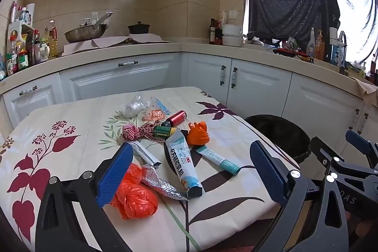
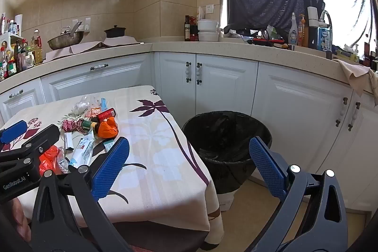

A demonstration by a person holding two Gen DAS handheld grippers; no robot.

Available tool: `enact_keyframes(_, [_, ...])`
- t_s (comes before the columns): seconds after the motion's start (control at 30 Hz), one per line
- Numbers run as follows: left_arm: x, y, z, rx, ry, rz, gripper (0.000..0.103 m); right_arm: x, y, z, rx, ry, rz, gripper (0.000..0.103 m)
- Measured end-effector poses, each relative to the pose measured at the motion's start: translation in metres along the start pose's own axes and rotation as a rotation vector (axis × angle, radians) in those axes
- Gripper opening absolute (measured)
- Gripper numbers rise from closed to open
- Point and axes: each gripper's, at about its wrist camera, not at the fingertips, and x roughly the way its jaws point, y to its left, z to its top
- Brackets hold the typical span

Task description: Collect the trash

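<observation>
A: How do the claws stand?

B: The left claw (image 1: 191, 167) is spread wide with nothing between its blue pads, hovering over the near part of the table (image 1: 70, 115). The right claw (image 2: 189, 167) is just as wide and also has hold of nothing; it hangs off the table's right edge.

A: What lies nearest the left claw?

B: Just beside its left pad, a crumpled orange plastic bag (image 1: 135, 195), touching a strip of silver foil (image 1: 163, 185). Between the pads lies a white and teal tube (image 1: 183, 164), and to its right a slim teal sachet (image 1: 219, 161).

A: And farther out?

B: Beyond the tube, an orange wad (image 1: 198, 134), a green battery (image 1: 164, 130), a red-checked ribbon (image 1: 135, 131), a red bottle (image 1: 176, 118), an orange-printed wrapper (image 1: 156, 112) and clear crumpled plastic (image 1: 133, 106).

A: The bin?

B: The black-lined trash bin (image 2: 226, 145) stands on the floor between the right claw's pads, just right of the table, before white cabinets (image 2: 224, 84).
</observation>
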Motion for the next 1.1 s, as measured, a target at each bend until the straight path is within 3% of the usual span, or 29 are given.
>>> enact_keyframes(1.1, [0.0, 0.005, -0.005, -0.019, 0.007, 0.022, 0.096, 0.0, 0.0, -0.001, 0.002, 0.003, 0.001, 0.099])
